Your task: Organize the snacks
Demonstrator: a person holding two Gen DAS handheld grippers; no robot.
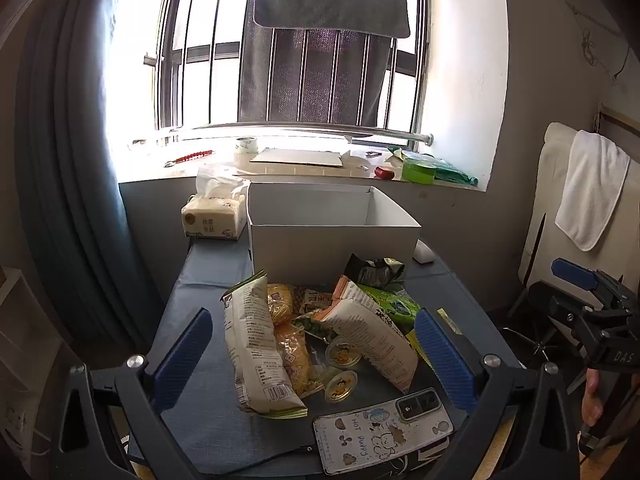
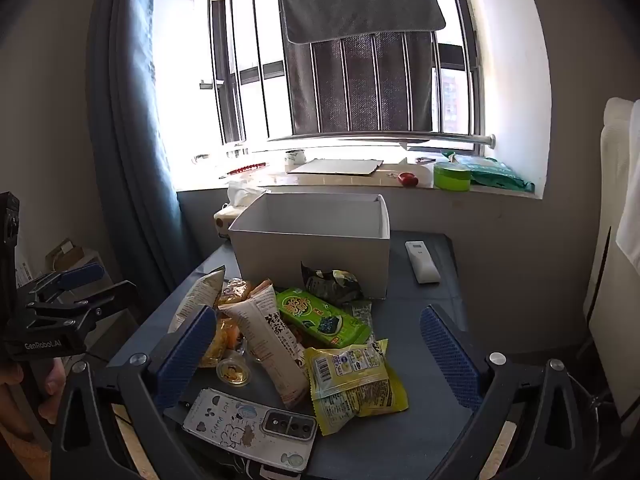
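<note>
Nearest of all lies a phone [image 1: 382,428] in a cartoon case, face down at the front edge of the blue surface [image 1: 208,412], just ahead of both grippers. Behind it sits the heap of snacks [image 1: 320,332], all still loose on the surface: two long pale bags, a green seaweed pack [image 2: 320,316], a yellow packet [image 2: 352,376], a dark crumpled bag [image 2: 332,284] up against the box, and a couple of small round jelly cups [image 1: 340,384].

By my reckoning nothing has been sorted yet. The white box [image 1: 332,240] stands at the back of the surface, just behind the pile, and what I can see of its inside walls is bare. The left gripper [image 1: 316,356] hovers over the near side of the heap with its fingers spread wide and nothing between the pads; the right gripper [image 2: 320,356] does the same from the other side, fingers equally wide apart and empty. So every packet is left to move.

Hard to judge: the floor of the box is hidden by its front wall, so something low could sit there unseen. Small packets are buried under the long bags, and I cannot count them. A tissue pack [image 1: 214,220] stands beside the box, half hidden from the right, and a white remote [image 2: 422,262] lies apart on the other side. Glare from the window washes out the sill.
</note>
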